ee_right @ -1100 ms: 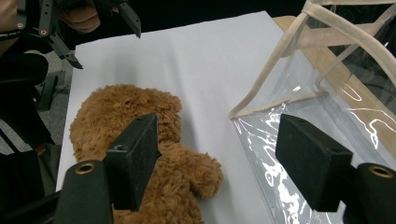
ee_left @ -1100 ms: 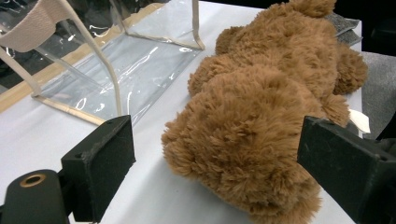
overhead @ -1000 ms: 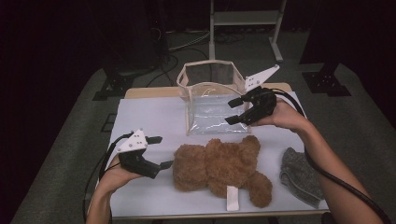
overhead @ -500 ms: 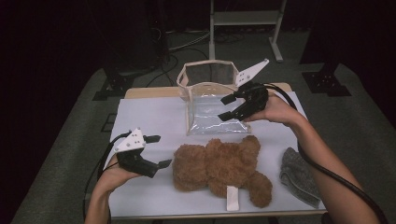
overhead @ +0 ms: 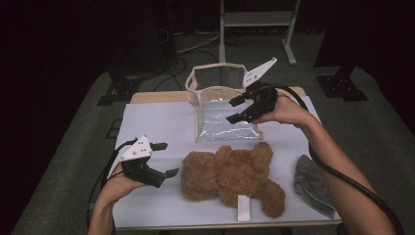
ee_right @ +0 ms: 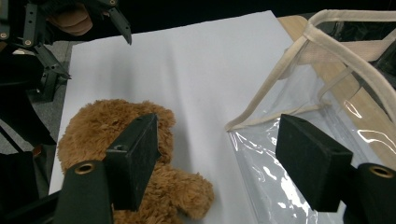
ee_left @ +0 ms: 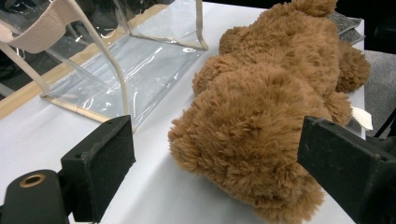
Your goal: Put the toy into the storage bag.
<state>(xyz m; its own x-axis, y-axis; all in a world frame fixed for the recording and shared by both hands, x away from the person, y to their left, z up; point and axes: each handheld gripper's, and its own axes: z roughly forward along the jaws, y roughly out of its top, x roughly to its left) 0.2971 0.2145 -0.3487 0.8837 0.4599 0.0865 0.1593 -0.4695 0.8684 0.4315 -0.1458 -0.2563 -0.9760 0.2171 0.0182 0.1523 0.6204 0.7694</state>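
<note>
Left gripper: fingers spread wide and empty, low over the white-covered desk, just beside the toy's near end.
Right gripper: fingers released, nothing between them, hovering above the pouch's open side.
Toy: fluffy brown teddy bear lying flat at the desk's front middle, a white tag by its leg.
Pouch: clear plastic bag with beige trim, standing just behind the bear.
Cloth: grey knitted piece at the desk's right edge.
</note>
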